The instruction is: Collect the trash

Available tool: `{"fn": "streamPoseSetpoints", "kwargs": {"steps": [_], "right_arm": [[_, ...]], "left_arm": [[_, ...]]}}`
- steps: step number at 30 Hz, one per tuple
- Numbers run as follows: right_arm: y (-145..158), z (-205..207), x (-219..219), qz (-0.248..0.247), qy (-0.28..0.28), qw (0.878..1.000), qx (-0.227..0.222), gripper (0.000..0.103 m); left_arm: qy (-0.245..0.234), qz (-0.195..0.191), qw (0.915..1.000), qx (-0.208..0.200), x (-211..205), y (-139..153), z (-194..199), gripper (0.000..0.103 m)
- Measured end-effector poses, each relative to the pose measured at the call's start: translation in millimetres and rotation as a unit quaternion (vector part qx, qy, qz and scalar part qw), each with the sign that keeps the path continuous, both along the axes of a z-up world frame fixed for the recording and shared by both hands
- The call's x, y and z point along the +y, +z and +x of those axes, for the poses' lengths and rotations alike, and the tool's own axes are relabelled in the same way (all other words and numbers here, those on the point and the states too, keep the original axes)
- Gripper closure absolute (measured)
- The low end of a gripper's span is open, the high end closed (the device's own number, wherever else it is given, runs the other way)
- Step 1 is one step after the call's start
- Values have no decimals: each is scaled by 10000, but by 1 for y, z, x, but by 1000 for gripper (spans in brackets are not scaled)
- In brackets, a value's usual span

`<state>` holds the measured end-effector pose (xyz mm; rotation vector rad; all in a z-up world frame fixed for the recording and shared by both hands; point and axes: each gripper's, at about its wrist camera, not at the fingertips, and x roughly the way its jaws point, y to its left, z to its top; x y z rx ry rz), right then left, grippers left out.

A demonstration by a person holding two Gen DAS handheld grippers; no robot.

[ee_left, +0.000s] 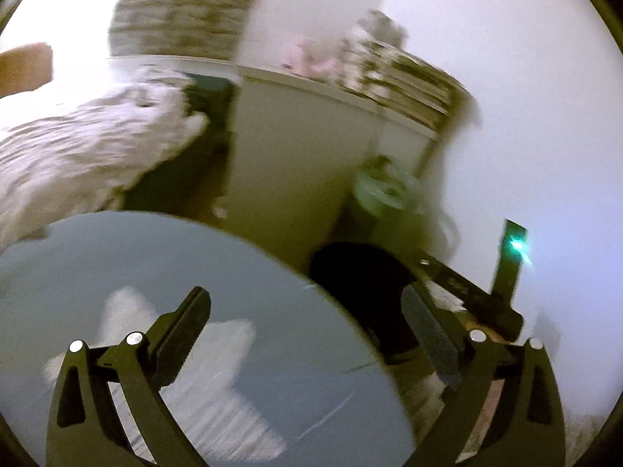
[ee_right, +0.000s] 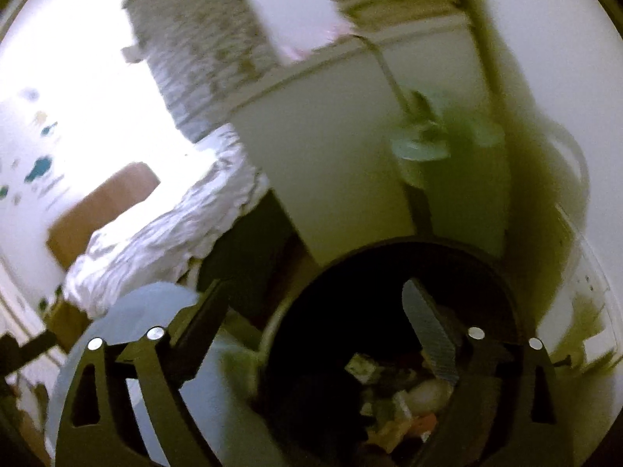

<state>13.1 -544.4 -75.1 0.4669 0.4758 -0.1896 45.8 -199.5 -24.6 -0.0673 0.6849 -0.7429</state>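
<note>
Bin (ee_right: 389, 311) sits directly under the right hand-held gripper (ee_right: 323, 334), mouth up, trash (ee_right: 405, 397) heaped inside with no clear long axis; left hand-held gripper (ee_left: 307, 327) hangs over the round worktop (ee_left: 117, 257) beside it, so right is nearer; both spread wide, holding nothing.

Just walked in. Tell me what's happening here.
A person with a handheld gripper in each hand is collecting trash. The right gripper hangs open over a black bin that already holds scraps of litter, nothing between its fingers. The left gripper is open and empty too, above the edge of a round grey table beside the bin. Both views are blurred by motion.
</note>
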Motion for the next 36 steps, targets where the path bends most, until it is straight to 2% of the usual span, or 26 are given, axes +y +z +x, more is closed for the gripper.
{"fn": "streamPoseSetpoints", "kwargs": {"steps": [4, 7, 10, 13, 16, 21, 29, 36], "right_arm": [[11, -6, 60, -223, 408, 9989, -54, 7], [22, -12, 112, -437, 846, 9954, -114, 6], [35, -16, 163, -560, 1219, 9908, -198, 5], [39, -14, 204, -601, 1505, 9866, -202, 5], [37, -11, 241, -852, 1619, 9830, -124, 5], [33, -8, 274, -1225, 1651, 9786, -34, 5], [28, -3, 287, -1642, 1534, 9744, 18, 5], [29, -5, 283, -1614, 1377, 9772, -34, 5]], "left_arm": [[930, 148, 9955, -134, 65, 1, -13, 5], [1576, 379, 9866, -189, 102, -4, -23, 5], [2014, 503, 9782, -116, 131, -11, -28, 5], [2221, 444, 9740, 2, 151, -20, -31, 5], [2332, 382, 9716, 92, 166, -26, -35, 5], [2475, 313, 9683, 136, 185, -33, -41, 5], [2612, 359, 9644, 203, 198, -47, -40, 5], [2636, 375, 9636, 236, 201, -53, -41, 5]]}}
